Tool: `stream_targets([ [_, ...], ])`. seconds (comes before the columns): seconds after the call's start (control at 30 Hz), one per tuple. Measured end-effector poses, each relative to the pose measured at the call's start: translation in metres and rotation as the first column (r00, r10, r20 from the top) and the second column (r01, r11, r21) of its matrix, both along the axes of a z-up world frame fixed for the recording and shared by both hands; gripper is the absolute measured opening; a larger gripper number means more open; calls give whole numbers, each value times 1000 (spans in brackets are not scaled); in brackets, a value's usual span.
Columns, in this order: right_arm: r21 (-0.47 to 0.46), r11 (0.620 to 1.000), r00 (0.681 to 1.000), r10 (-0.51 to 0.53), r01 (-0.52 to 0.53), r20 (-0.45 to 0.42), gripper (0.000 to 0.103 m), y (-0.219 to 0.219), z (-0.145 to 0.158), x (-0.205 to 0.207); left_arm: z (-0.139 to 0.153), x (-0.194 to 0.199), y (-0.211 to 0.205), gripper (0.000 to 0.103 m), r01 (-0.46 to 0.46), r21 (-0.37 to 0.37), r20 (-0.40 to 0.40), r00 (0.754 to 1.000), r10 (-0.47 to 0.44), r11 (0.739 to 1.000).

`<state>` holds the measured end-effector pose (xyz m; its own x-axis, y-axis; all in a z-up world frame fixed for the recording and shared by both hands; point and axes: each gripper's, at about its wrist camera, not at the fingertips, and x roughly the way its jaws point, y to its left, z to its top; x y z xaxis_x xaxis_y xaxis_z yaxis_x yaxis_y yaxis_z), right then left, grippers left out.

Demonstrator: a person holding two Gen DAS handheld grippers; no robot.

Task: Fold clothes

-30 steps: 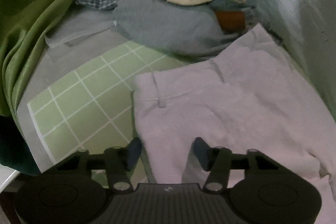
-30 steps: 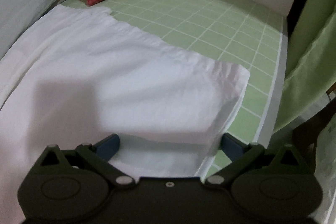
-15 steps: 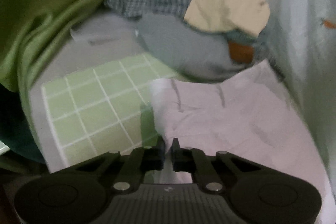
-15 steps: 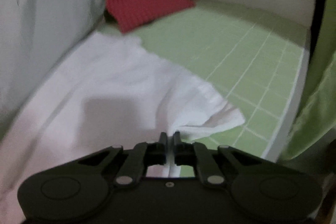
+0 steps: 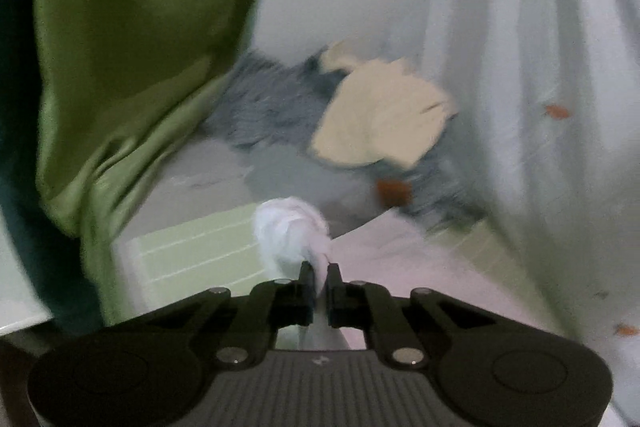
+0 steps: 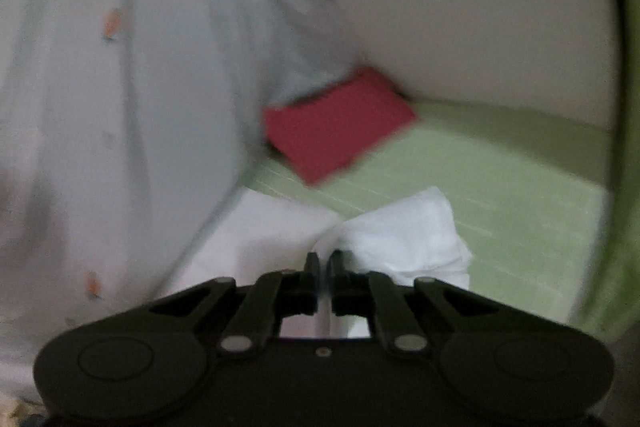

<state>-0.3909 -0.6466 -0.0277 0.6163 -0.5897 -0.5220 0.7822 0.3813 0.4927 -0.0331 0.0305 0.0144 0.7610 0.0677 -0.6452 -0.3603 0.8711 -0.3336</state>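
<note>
White trousers lie on the green checked mat. In the left wrist view my left gripper is shut on a bunched corner of their waist end, which puffs up just past the fingertips. In the right wrist view my right gripper is shut on the hem end of the white trousers, and the pinched cloth is lifted off the green mat and fans out to the right. Both views are blurred by motion.
A pile of clothes with a cream garment and grey pieces sits behind the waist end. A folded red checked garment lies at the mat's far corner. A pale curtain and green drapes hang around.
Both grippers went from open around the trousers' edges to shut on the cloth, then rose, lifting both ends off the mat. The views now tilt up toward the curtain.
</note>
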Motion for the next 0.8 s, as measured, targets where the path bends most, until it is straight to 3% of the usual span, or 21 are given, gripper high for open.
stream_targets([
  [0.1, -72, 997, 998, 44, -40, 52, 6, -22, 12, 27, 11, 21, -16, 7, -3, -20, 67, 998, 4, 1000],
  [0.2, -86, 995, 994, 59, -50, 97, 6, -42, 20, 50, 21, 39, -28, 7, -15, -60, 113, 993, 22, 998],
  [0.3, -97, 993, 989, 73, -61, 130, 6, -61, 28, 73, 21, 53, -39, 7, -20, -39, 118, 993, 24, 999],
  [0.57, -57, 994, 994, 97, -95, 41, 6, -93, 0, 141, -24, 95, -59, 8, -77, -19, 9, 997, 77, 997],
  [0.8, -2, 990, 988, 144, -144, -63, 6, -141, -25, 262, -60, 179, -95, 8, -42, 38, -36, 998, 43, 998],
])
